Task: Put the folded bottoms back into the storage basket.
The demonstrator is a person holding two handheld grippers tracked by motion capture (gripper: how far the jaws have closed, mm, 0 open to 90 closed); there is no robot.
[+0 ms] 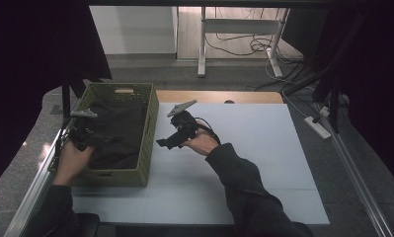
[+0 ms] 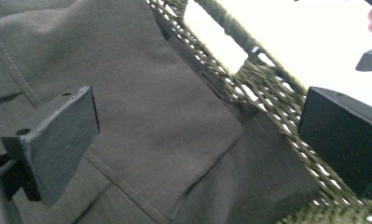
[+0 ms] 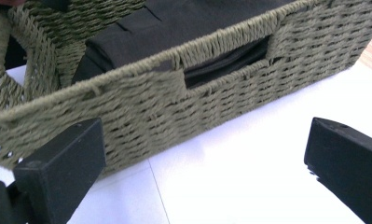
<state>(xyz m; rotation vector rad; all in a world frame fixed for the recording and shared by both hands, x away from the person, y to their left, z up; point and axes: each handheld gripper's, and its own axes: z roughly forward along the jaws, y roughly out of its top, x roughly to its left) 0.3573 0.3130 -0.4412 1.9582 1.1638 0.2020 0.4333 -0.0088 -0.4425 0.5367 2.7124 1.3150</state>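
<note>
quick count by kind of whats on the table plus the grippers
woven green basket: 1
dark garment in the basket: 1
grippers: 2, left gripper and right gripper, both with jaws apart
total: 4

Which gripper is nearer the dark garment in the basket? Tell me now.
Left. The left gripper is inside the woven basket, open right over the dark garment. The right gripper is outside, over the white table, open and facing the basket's side.
</note>
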